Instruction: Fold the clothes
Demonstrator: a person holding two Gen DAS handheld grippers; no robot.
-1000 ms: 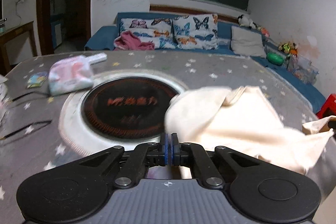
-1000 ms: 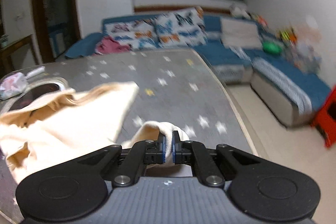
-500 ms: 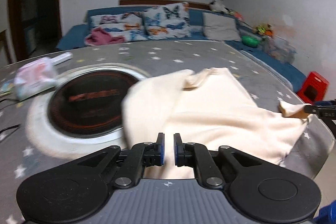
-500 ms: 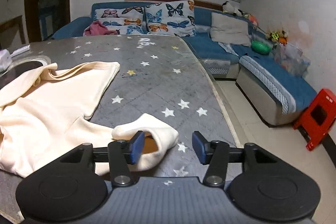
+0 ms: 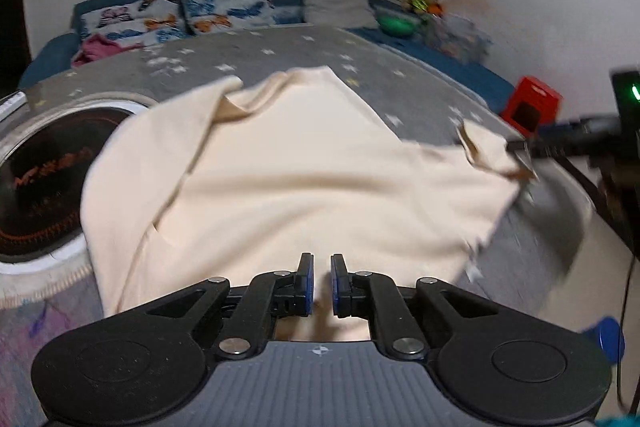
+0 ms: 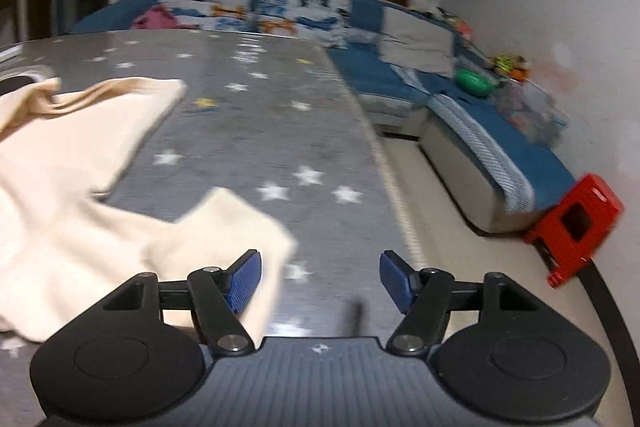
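On the grey, star-patterned table point(image 5: 420, 75), a cream garment point(image 5: 288, 179) is lying spread out and rumpled, taking up most of the near half of the surface in the left wrist view. Its left edge is draping over the rim of a round black cooktop point(image 5: 44, 183) that is sitting in the table at the left. A fold of the cloth is standing up near the far edge of the garment.

The left gripper point(image 5: 318, 285) is hovering over the near edge of the garment with its blue-padded jaws parted by a narrow gap; cream cloth is showing through that gap, but the pads are not pinching it. At the right of the same view, the other tool is reaching in beside the garment's right corner point(image 5: 488, 151), which is lying curled near the table's edge.

In the right wrist view, the right gripper point(image 6: 320, 281) is holding its jaws spread wide apart and is gripping nothing. Its left finger point(image 6: 244, 279) is sitting over the garment's near corner point(image 6: 224, 231), while the right finger is hanging over bare table. The picture is blurred, so whether the pad is touching the cloth cannot be told.

Beyond the table, a blue sofa point(image 6: 384, 75) with butterfly cushions point(image 6: 304, 7) is running along the far wall, and a red stool point(image 6: 576, 227) is standing on the floor at the right.
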